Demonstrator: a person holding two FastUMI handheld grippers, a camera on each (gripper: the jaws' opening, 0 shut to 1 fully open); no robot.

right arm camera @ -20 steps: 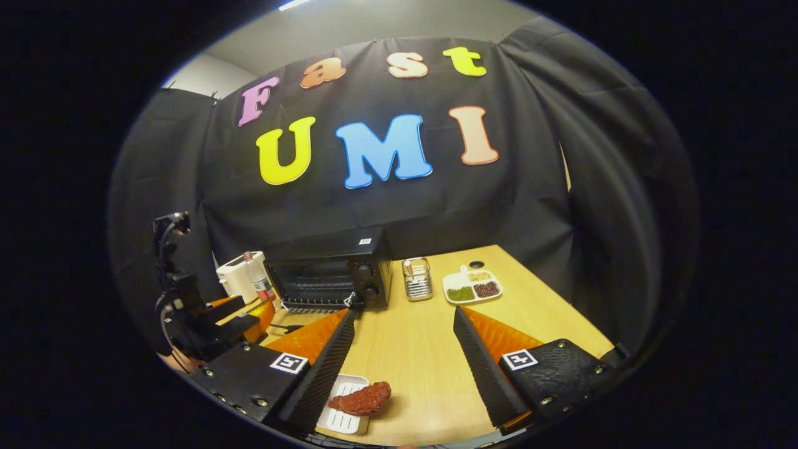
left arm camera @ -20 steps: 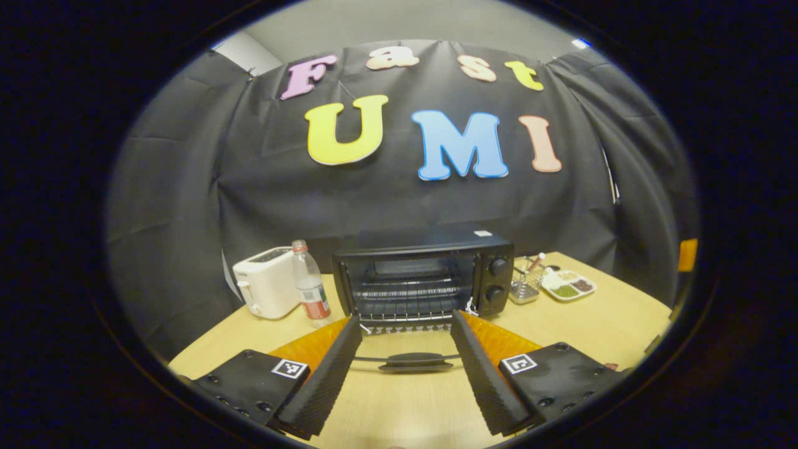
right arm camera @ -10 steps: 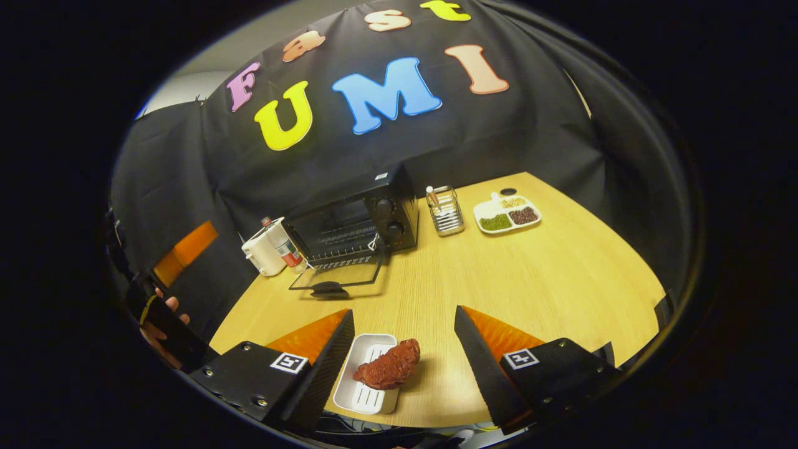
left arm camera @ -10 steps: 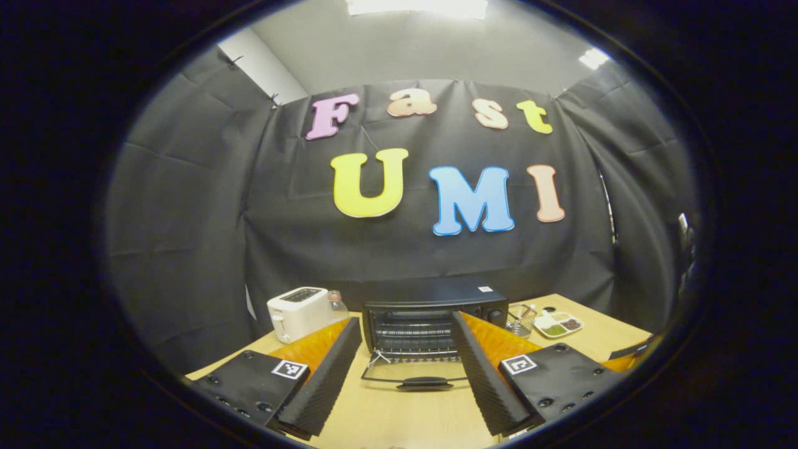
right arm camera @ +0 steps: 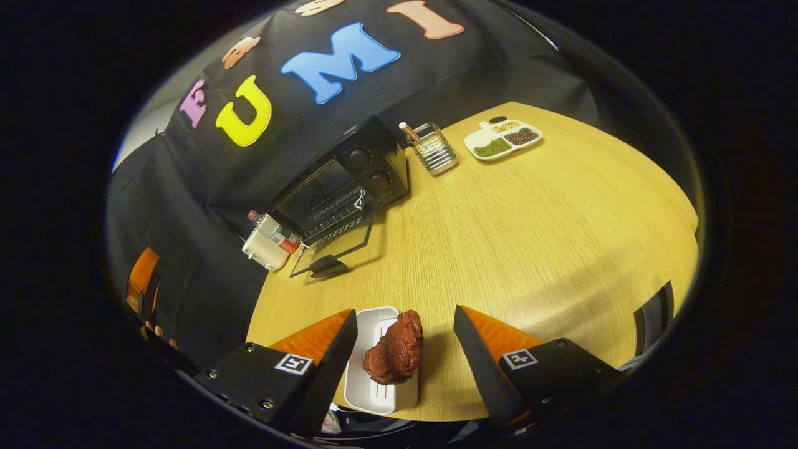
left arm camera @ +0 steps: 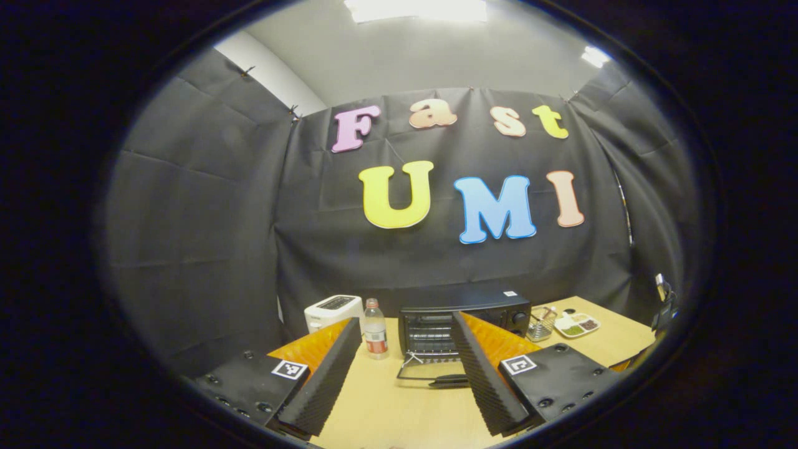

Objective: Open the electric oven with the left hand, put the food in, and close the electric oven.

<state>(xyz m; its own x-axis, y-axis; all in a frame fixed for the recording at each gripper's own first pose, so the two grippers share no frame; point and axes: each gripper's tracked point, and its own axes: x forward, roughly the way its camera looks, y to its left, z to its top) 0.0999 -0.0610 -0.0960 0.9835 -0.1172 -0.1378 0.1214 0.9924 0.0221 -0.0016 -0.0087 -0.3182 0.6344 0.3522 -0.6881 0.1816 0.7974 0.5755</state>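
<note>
The black electric oven (left arm camera: 464, 315) stands at the back of the wooden table with its glass door (left arm camera: 430, 376) folded down flat in front. My left gripper (left arm camera: 405, 349) is open and held well back from that door, with nothing between its fingers. A red-brown piece of food (right arm camera: 394, 349) lies on a small white tray (right arm camera: 380, 394) at the table's near edge. My right gripper (right arm camera: 404, 317) is open, and the food sits in the gap between its two fingers. The oven (right arm camera: 349, 178) and its lowered door (right arm camera: 333, 249) are far off to the upper left there.
A white toaster (left arm camera: 333, 310) and a plastic bottle (left arm camera: 375, 337) stand left of the oven. A wire utensil holder (right arm camera: 433, 149) and a divided dish of beans (right arm camera: 504, 138) stand to its right. A hand (right arm camera: 156, 333) is at the right gripper view's left edge.
My left gripper has drawn back from the open oven door and tilted upward. My right gripper has tipped down and closed in over the tray, bringing the food between its fingers.
</note>
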